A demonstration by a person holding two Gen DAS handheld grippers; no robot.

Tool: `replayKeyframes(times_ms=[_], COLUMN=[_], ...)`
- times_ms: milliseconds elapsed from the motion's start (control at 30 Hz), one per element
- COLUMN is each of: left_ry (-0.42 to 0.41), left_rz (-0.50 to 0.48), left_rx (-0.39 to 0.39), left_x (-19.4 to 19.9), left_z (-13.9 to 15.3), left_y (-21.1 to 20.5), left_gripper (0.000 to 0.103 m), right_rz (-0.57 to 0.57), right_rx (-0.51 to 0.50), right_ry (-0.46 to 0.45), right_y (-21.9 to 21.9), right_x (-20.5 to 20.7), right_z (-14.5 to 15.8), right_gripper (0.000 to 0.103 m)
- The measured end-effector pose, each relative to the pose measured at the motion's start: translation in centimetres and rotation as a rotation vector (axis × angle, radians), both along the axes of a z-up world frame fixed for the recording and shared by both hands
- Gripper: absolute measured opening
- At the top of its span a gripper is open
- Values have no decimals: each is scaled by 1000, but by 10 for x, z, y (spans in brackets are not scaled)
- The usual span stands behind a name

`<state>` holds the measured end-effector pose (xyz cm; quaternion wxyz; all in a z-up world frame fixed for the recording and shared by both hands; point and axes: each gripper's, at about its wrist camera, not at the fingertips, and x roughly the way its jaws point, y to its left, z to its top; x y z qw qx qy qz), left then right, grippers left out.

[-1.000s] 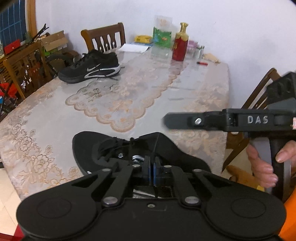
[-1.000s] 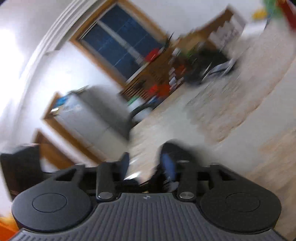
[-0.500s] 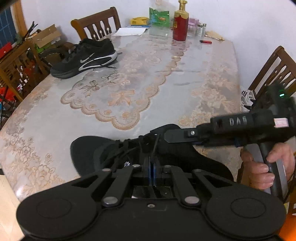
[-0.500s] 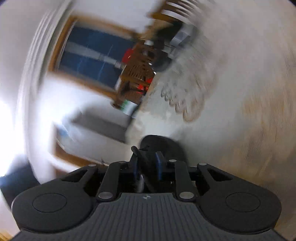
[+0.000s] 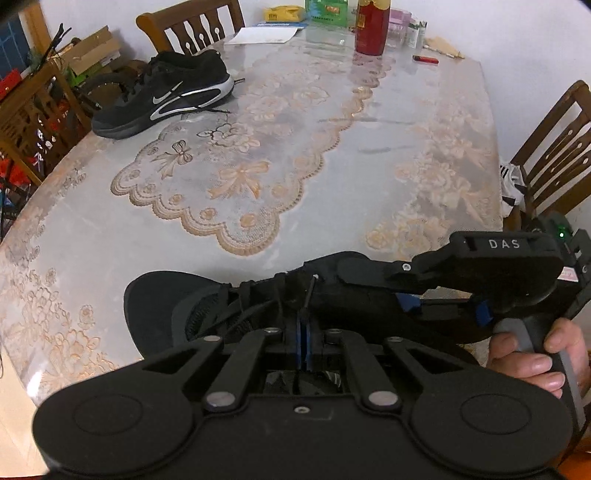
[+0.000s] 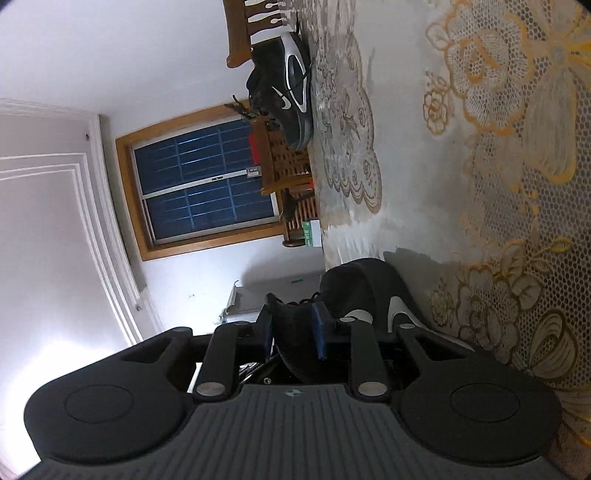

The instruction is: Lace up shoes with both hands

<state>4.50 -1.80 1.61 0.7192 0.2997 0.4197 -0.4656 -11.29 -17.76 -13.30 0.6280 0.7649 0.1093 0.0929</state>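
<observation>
Where a lace-patterned cloth covers the desk, the left tool is pinched on a lace, the right tool clamped on the near shoe; a dark window is seen.

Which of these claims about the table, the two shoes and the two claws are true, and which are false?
1. The far black sneaker with a white swoosh lies on the lace-patterned tablecloth. True.
2. The left claw gapes wide open. False: its blue pads are pressed together on a black shoelace.
3. The right claw straddles part of the near black sneaker. True.
4. A red bottle stands beside the near sneaker. False: it stands at the table's far end.
</observation>
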Motion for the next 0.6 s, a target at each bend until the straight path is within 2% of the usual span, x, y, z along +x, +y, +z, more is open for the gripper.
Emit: replayKeyframes(times_ms=[600], left_ry=[10], left_rz=[-61], left_rx=[61], left_x=[5], left_z=[-3], left_y=[-8], left_gripper=[2], right_rz=[22], right_rx=[-58], right_ry=[-16], right_y=[2], right_x=[6], right_z=[-1], right_gripper=[24])
